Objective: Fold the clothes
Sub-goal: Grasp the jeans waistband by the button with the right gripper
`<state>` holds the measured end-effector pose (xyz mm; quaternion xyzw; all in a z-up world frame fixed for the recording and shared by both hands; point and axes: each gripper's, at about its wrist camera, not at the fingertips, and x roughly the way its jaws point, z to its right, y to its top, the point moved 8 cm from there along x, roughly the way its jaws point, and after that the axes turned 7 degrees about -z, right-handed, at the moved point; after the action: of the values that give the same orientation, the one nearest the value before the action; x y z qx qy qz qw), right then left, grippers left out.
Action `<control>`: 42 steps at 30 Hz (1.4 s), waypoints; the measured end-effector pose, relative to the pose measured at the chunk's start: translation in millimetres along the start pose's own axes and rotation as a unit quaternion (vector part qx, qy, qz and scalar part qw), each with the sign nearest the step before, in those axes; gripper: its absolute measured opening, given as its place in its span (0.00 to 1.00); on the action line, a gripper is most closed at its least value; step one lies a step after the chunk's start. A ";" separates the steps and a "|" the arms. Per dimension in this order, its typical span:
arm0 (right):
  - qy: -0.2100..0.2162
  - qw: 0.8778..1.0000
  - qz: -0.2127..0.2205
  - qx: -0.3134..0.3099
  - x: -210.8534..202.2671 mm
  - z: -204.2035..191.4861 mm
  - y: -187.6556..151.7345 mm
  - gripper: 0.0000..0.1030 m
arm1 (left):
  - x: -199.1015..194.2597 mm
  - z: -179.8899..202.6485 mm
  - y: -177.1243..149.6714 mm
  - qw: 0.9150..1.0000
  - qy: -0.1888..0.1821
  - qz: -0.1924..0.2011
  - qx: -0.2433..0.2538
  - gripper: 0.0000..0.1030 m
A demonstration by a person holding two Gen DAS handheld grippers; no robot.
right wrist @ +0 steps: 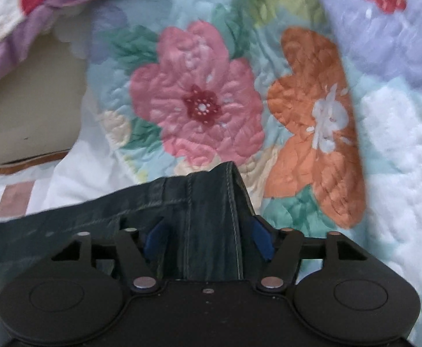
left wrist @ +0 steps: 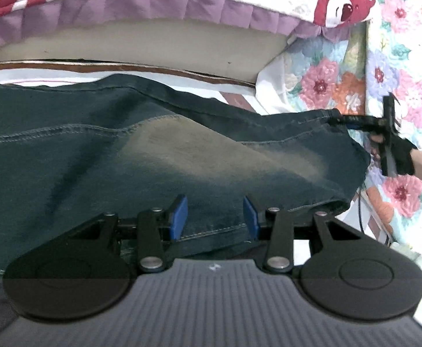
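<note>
Dark teal denim jeans with faded patches (left wrist: 153,150) lie spread across mid-frame on the floral quilted bedspread (right wrist: 199,101). My left gripper (left wrist: 215,217) stands released over the near hem. Right gripper (right wrist: 208,240) is spread wide, denim edge loose between the pads. I judge a fold just laid; next, regrasp squarely.

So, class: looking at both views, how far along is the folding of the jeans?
Done: the jeans lie spread flat beside the floral quilt. In hand: a corner lies between the right tool's open jaws; the left tool is open over the near hem. Left: no compact fold shows yet, so cross folds likely remain.
</note>
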<state>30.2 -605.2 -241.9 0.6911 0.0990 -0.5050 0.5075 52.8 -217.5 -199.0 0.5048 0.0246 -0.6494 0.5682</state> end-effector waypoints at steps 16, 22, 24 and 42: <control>-0.060 0.998 0.009 -0.018 -4.9 3.6 38.1 0.07 | 18.5 -23.3 -7.2 0.998 -0.002 -0.050 -0.047 0.40; -0.123 0.992 -0.023 -0.021 21.3 5.6 34.6 0.43 | 13.0 -32.7 -11.8 0.995 -0.041 -0.056 -0.071 0.40; -0.143 0.990 -0.005 0.007 6.1 11.0 36.8 0.58 | 12.5 -32.4 -12.4 0.996 -0.041 -0.056 -0.063 0.40; 0.195 0.898 -0.072 0.388 -79.3 3.0 -162.9 0.63 | 29.0 13.2 -19.0 0.996 0.026 -0.048 0.073 0.40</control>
<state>-114.6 -502.0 -276.5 0.9087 0.0418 -0.3939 0.1321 34.6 -239.4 -222.7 0.5600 0.0163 -0.6622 0.4976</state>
